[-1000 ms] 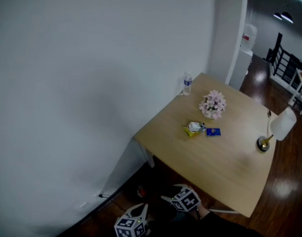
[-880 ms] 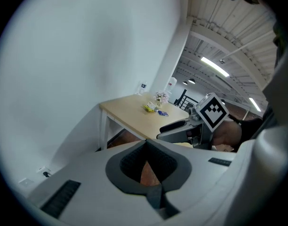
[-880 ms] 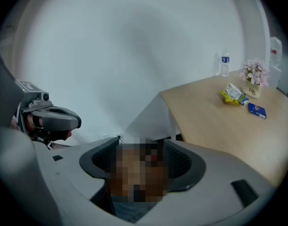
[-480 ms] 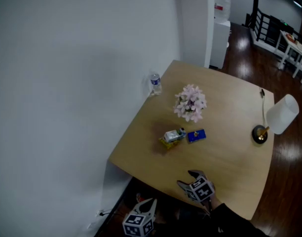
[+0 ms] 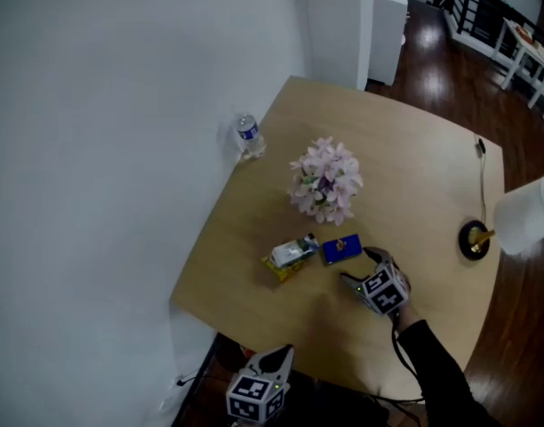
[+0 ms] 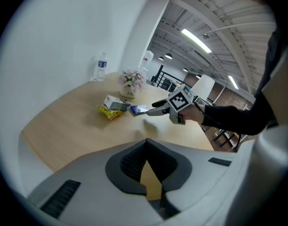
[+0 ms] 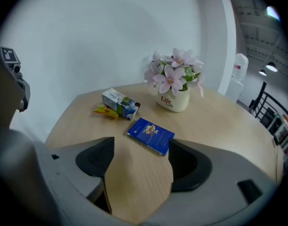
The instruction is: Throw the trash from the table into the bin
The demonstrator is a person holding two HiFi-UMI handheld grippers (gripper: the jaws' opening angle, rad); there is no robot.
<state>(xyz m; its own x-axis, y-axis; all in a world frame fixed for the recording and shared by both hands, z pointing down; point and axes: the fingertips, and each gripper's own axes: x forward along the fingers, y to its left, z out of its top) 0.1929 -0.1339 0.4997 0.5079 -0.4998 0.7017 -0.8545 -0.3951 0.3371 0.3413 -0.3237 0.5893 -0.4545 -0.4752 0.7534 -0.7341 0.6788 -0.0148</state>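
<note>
Your left gripper (image 5: 283,354), jaws together and empty, hangs off the near edge of the pale wooden table (image 5: 414,203). Near its middle lie the crumpled yellow wrapper (image 5: 281,271), small white carton (image 5: 292,252) and flat blue packet (image 5: 340,249). None is picked up yet. Your right gripper (image 5: 356,267), whose jaws have just been opening wide, is empty and faces the packet. No bin shows.

A flat blue packet (image 5: 340,249) lies on the table (image 5: 414,176); just beside it, toward the wall, a small white carton (image 5: 292,251) lies on its side against a crumpled yellow wrapper (image 5: 284,270)
</note>
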